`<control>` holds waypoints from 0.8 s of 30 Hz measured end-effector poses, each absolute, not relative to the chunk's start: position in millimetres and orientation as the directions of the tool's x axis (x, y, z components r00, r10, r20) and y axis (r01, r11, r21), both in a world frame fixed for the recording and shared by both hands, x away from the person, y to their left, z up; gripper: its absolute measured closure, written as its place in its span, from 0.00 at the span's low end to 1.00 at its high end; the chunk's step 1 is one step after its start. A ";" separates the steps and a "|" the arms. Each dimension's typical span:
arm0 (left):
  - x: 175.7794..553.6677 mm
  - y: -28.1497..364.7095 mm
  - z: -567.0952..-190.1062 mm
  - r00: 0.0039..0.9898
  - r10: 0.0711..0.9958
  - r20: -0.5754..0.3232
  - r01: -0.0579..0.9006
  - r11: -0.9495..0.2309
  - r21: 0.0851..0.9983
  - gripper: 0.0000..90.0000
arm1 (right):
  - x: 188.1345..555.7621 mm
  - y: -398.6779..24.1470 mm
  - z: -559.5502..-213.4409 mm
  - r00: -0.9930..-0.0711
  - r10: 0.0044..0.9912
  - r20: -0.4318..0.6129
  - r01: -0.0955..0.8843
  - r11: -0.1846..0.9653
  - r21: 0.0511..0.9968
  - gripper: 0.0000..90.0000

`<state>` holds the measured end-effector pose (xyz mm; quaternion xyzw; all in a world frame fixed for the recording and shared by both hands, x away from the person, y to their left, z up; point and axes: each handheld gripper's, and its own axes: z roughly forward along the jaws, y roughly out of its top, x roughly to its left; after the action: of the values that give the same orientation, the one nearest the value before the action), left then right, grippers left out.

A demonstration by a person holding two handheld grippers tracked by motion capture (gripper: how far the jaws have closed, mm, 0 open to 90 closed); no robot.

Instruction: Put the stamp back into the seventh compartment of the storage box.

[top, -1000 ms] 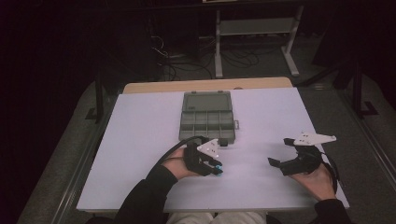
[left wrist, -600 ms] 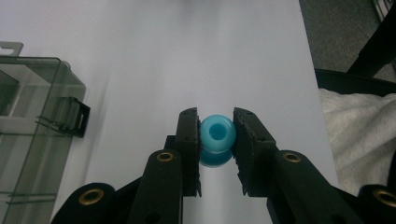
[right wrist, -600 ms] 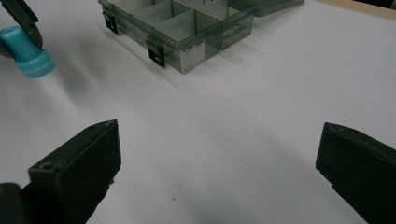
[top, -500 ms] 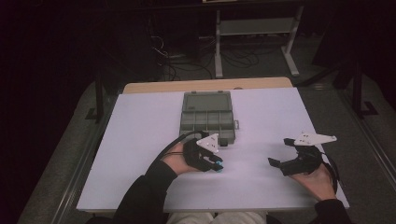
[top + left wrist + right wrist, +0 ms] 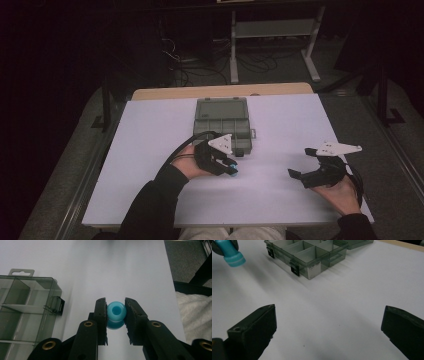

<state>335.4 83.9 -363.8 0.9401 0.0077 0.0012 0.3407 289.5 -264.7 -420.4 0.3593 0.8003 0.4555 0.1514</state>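
Left claw (image 5: 115,315) is clamped tight on a small blue spool (image 5: 115,312), holding it above the white worktop (image 5: 280,120), just beside the near corner of the clear compartment box (image 5: 222,122). Over on the right, the right claw (image 5: 328,335) hovers with jaws wide apart, nothing between them.

A dim lab or workshop, a white rectangular tabletop (image 5: 150,150) stood lit in the middle, loose black cables (image 5: 200,70) lay on the far floor, beside a grey metal frame stand (image 5: 272,35)
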 end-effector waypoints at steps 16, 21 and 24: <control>350.6 82.4 -349.4 1.000 0.024 0.007 0.014 -0.766 0.643 0.81 | 288.2 -268.2 -420.5 -0.689 0.720 0.081 0.440 0.326 0.837 0.00; 357.3 84.8 -345.4 0.999 0.037 0.008 0.023 -0.767 0.641 0.81 | 288.0 -267.4 -420.7 -0.690 0.720 0.076 0.438 0.331 0.836 0.00; 360.6 86.1 -342.6 0.999 0.047 0.007 0.031 -0.763 0.645 0.81 | 287.9 -267.0 -421.0 -0.690 0.720 0.074 0.438 0.334 0.835 0.00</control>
<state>360.6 86.1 -342.6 0.9389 0.0209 0.0113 0.3434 287.9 -267.0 -421.0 0.3614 0.8015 0.4500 0.1567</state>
